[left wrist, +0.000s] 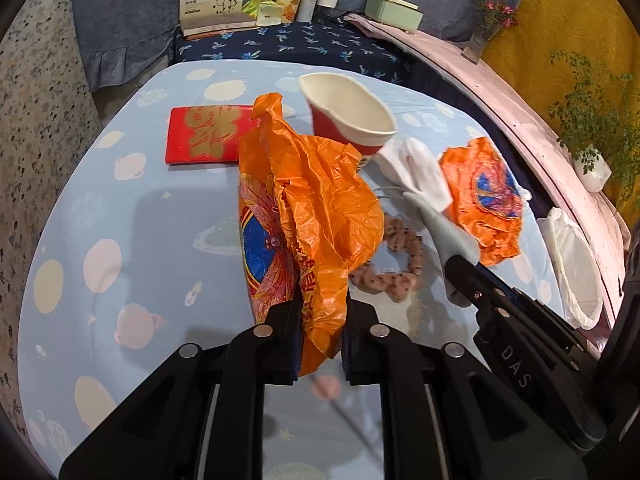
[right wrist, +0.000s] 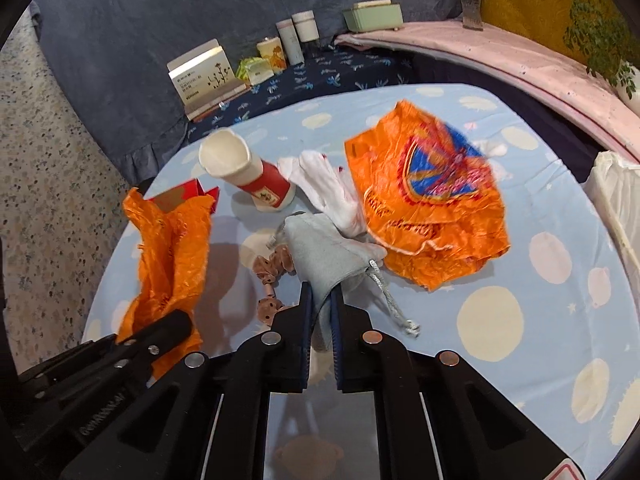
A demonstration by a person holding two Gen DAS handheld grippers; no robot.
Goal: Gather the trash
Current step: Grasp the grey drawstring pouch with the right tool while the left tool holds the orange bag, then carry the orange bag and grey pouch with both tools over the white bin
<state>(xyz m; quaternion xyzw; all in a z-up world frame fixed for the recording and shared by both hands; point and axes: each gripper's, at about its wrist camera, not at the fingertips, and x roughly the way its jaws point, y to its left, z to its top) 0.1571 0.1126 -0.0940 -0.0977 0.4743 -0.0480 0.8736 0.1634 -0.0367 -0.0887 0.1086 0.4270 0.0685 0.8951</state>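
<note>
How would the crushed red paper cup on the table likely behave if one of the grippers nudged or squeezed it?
The paper cup lies on its side, so a nudge would probably roll or slide it across the tablecloth. Its rim is already dented, suggesting thin walls that would fold under a squeeze. It looks empty, so likely very light.

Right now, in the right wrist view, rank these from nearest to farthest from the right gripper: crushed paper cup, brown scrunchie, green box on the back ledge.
1. Brown scrunchie: just left of the right gripper, which is shut on a grey drawstring pouch.
2. Crushed paper cup: lying on its side, mid-table, upper left.
3. Green box: far back on the ledge.
</note>
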